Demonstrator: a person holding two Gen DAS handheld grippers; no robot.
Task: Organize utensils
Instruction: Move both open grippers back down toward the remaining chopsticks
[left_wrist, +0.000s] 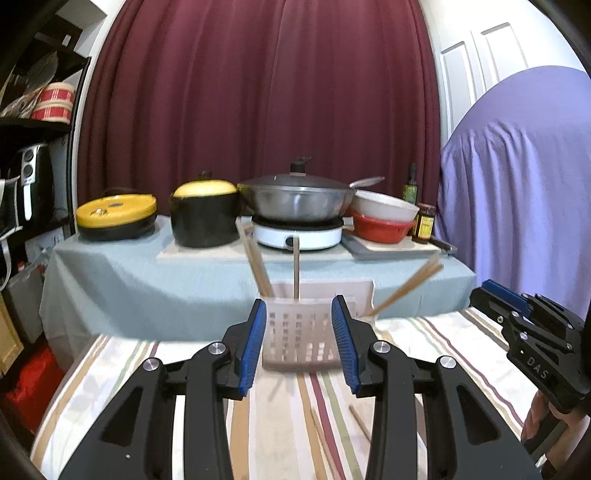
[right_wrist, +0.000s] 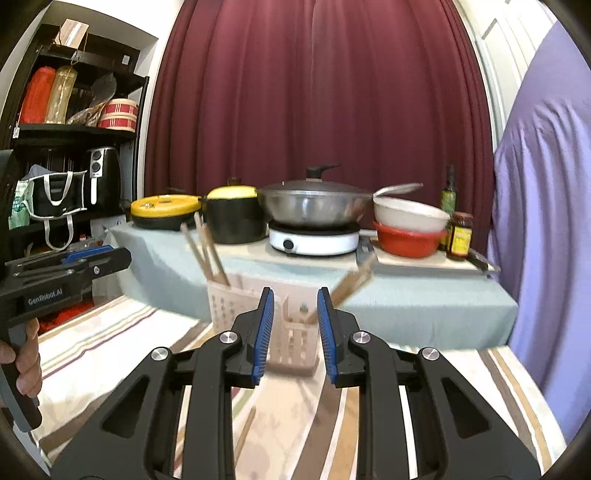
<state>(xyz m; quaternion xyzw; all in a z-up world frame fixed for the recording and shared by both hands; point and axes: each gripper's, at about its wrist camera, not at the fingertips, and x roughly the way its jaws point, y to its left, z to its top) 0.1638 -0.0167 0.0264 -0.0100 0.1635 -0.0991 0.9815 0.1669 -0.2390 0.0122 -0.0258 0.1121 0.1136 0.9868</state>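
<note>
Loose chopsticks (left_wrist: 325, 439) are seen lying on the striped bench (left_wrist: 424, 339) nearest the cameras. Both the left tool (left_wrist: 301, 345) and right tool (right_wrist: 295, 332) are held partly open, empty. Beyond, toward the far edge, the basket (left_wrist: 295, 332) stands with chopsticks upright inside. One stick should be pinched mid-length, then lowered tip-first.

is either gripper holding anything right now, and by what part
Nothing is held: the left gripper and right gripper are both open and empty, with the holder beyond them.
</note>
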